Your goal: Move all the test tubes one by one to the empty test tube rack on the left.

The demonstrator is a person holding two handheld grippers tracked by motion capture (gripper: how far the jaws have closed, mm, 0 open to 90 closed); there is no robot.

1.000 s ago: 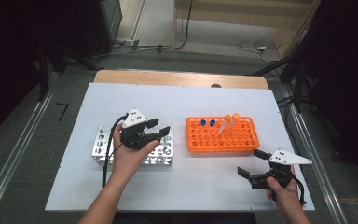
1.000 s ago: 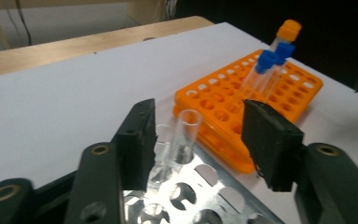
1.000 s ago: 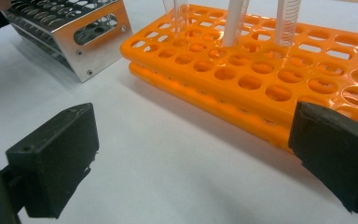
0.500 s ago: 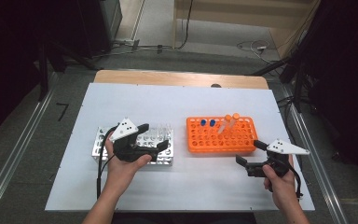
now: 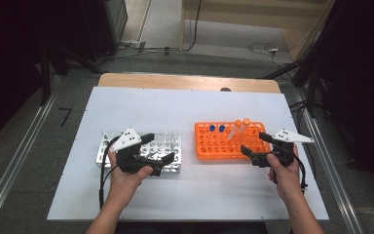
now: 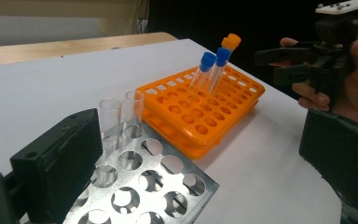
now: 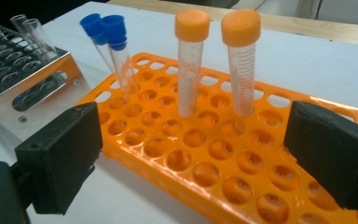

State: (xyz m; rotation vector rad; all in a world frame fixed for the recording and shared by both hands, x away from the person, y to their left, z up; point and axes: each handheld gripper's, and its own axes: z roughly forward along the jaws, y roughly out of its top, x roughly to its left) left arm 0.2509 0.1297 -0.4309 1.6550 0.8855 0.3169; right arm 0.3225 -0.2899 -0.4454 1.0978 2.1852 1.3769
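Observation:
My left gripper [image 5: 158, 147] hovers over the right end of a silver metal rack [image 5: 106, 152]. Its jaws have just been opening and now stand wide, with nothing pressed between the pads. Two clear glass tubes [image 6: 110, 122] stand in the metal rack [image 6: 168, 186], just beyond the left gripper's [image 6: 198, 140] nearer jaw. My right gripper [image 5: 257, 144] is open at the right front corner of the orange rack [image 5: 224, 146]. In the right gripper view [image 7: 193, 149], two orange-capped tubes [image 7: 192, 60] and two blue-capped tubes [image 7: 114, 37] stand in the orange rack [image 7: 205, 163].
Both racks sit on a white tabletop [image 5: 185, 112] with a wooden strip [image 5: 185, 83] along its far edge. Metal rails [image 5: 331, 161] run along both sides. Bare white surface lies behind and in front of the racks.
The left gripper's jaws have opened, and it has drawn back a little toward the person. The right gripper has moved forward and left, up to the orange rack.

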